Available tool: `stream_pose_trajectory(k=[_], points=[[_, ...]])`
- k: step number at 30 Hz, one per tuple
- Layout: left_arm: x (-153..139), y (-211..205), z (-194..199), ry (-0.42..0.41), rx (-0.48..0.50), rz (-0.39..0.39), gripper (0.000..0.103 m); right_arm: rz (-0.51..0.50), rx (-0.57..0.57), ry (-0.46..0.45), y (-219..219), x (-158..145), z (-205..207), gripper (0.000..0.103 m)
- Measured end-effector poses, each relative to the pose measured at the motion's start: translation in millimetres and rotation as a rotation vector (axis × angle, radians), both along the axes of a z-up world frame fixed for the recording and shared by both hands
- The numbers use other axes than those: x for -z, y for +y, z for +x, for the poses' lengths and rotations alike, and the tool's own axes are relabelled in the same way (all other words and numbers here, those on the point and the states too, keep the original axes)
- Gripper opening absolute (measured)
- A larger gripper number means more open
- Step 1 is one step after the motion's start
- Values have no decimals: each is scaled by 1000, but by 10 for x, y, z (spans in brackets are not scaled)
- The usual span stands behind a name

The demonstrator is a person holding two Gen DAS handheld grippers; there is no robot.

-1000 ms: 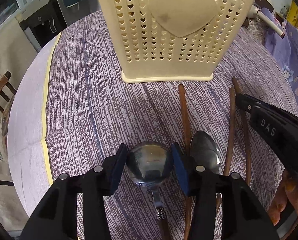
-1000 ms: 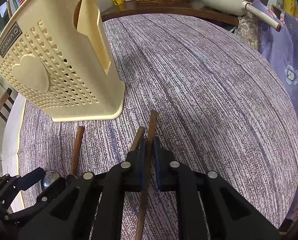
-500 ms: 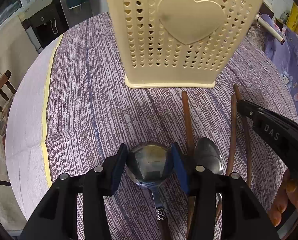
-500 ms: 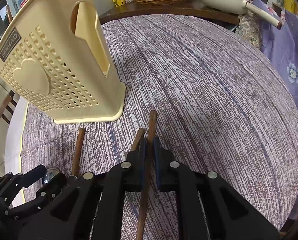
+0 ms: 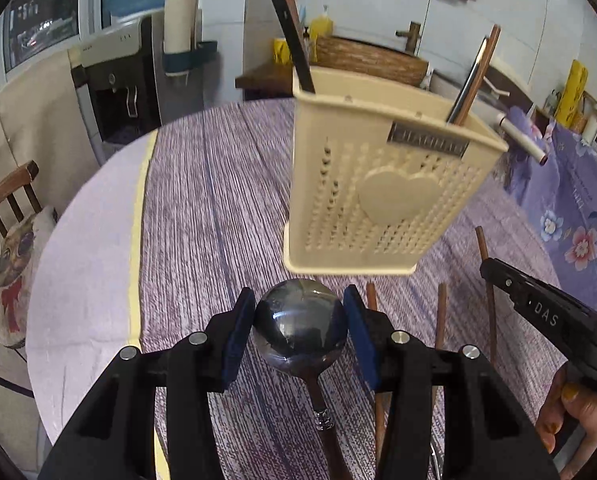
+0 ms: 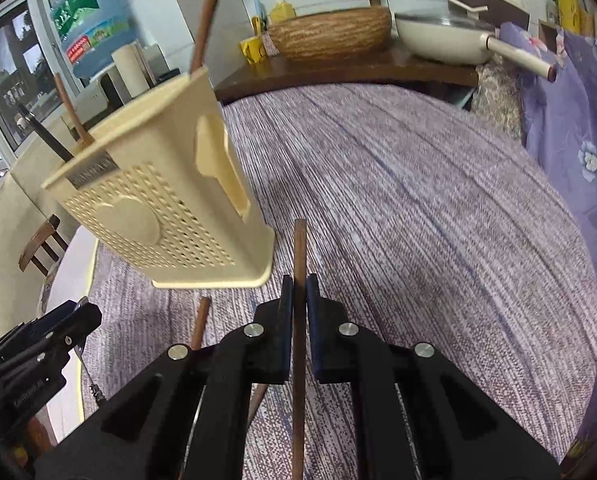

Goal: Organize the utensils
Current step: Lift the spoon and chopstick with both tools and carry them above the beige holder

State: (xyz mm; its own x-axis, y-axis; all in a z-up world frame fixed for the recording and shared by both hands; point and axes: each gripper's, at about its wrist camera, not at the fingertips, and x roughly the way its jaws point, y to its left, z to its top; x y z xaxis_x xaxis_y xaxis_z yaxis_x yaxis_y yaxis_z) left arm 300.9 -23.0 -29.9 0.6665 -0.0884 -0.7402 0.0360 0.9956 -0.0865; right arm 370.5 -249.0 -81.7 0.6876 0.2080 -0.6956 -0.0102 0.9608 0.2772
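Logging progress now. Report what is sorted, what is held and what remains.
Done: several utensils already stand in the cream holder. In hand: the left gripper clamps a metal spoon; the right gripper clamps a wooden chopstick. Left: more wooden sticks lie on the tablecloth.

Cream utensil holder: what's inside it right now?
The cream utensil holder has a black handle and a brown stick poking out of its top. Their lower ends and anything shorter are hidden by its walls.

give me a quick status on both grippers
Left gripper shut on round steel spoon. Right gripper shut on brown wooden chopstick. Cream perforated utensil holder ahead, unobstructed.
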Motion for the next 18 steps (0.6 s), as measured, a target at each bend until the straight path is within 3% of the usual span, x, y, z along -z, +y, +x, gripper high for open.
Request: stream_pose_trajectory(k=[8, 18], points=[[-299, -21, -139, -112, -4, 17, 46, -11, -16, -112, -9, -400, -240, 8], [-445, 2, -206, -170, -10, 18, 46, -39, -25, -211, -97, -808, -465, 8]])
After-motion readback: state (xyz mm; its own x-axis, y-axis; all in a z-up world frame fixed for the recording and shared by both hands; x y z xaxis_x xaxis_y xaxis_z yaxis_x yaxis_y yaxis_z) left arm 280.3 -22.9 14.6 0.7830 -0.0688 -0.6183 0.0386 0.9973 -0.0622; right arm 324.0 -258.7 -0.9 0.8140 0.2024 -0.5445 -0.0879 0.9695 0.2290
